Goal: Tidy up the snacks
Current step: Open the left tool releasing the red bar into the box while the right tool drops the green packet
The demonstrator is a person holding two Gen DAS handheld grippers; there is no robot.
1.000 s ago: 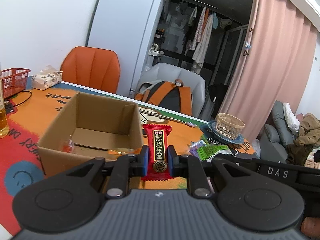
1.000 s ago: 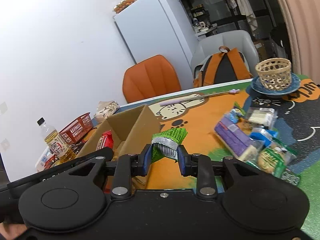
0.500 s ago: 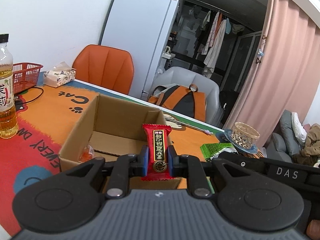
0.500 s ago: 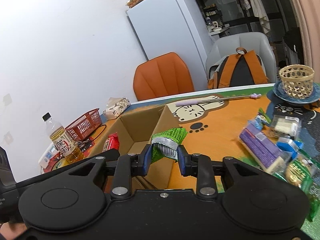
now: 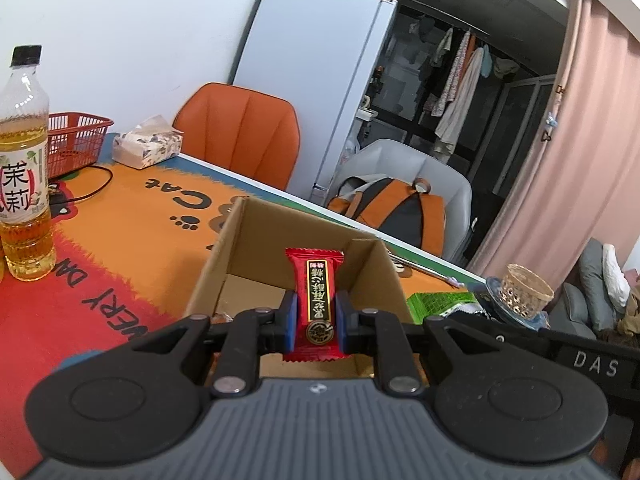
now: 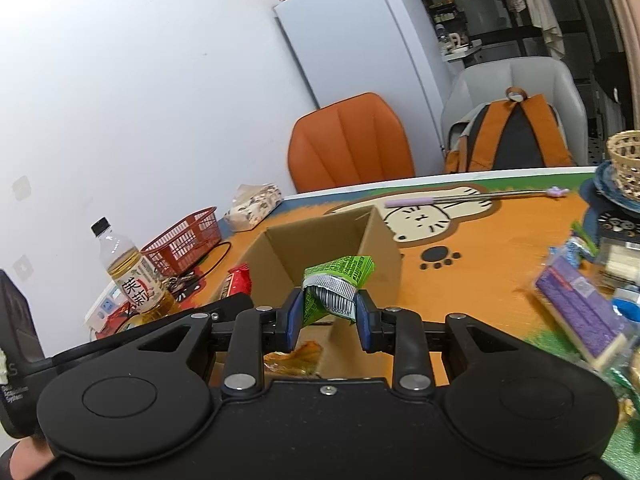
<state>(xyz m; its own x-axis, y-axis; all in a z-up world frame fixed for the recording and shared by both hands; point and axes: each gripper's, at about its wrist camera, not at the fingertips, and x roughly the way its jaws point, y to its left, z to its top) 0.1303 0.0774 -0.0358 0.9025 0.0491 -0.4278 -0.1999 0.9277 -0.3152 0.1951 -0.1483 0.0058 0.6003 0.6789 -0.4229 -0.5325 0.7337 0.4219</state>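
Observation:
My left gripper (image 5: 315, 322) is shut on a red candy packet (image 5: 316, 292) and holds it upright above the open cardboard box (image 5: 248, 236). My right gripper (image 6: 329, 316) is shut on a green snack packet (image 6: 338, 278) and holds it over the same box (image 6: 384, 248), near its right wall. The red packet (image 6: 239, 282) also shows in the right wrist view, and the green packet (image 5: 438, 304) in the left wrist view. An orange wrapped snack (image 6: 294, 358) lies inside the box.
Loose snacks, among them a purple packet (image 6: 576, 304), lie on the mat at the right. A tea bottle (image 5: 22, 168), a red basket (image 5: 74, 140) and a tissue pack (image 5: 146, 148) stand at the left. A wicker basket (image 5: 526, 290) sits on a blue plate at the far right.
Both grippers have moved left and forward with their packets, from beside the box to over it. The bottle has come into the left wrist view.

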